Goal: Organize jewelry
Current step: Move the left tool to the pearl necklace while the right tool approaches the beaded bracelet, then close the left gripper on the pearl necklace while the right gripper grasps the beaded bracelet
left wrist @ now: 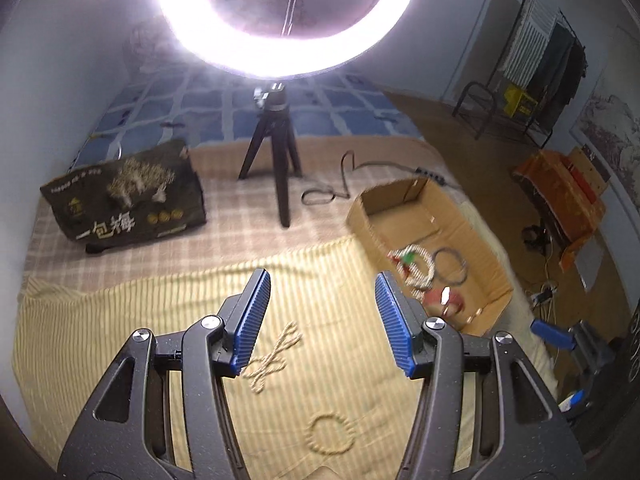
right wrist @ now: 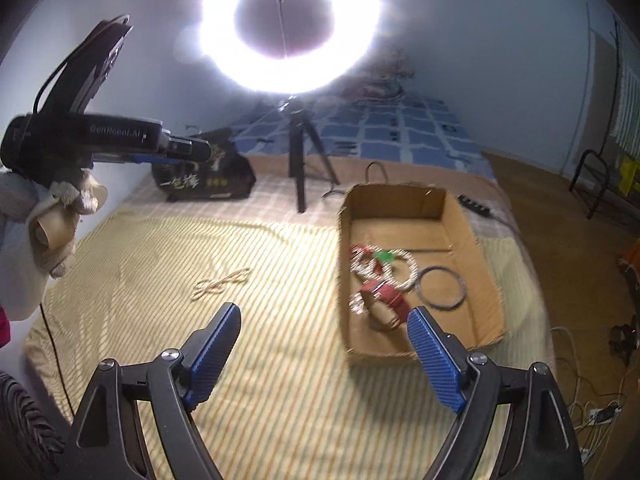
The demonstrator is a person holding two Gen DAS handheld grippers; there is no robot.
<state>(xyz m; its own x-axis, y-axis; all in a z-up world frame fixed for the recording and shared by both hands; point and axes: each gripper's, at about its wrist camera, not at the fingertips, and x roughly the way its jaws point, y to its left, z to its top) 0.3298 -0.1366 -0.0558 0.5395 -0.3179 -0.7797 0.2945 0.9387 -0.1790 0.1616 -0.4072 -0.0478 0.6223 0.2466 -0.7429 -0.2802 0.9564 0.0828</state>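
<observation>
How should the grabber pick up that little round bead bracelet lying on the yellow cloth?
Pinch one side of the bead bracelet across its band, coming straight down from above. It lies flat on the yellow cloth as an open ring, so nothing sticks up to grab; one pad goes inside the ring, one outside. The left gripper is open and empty above it.

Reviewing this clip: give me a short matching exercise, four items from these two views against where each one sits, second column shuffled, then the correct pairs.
Items
1. grey ring
2. beaded bracelet
3. tripod
4. dark printed bag

Places
A. on the yellow striped cloth, outside the box
B. inside the cardboard box
C. on the checked bedcover, left of the tripod
D. standing under the ring light

Pairs: 1-B, 2-A, 3-D, 4-C
</observation>
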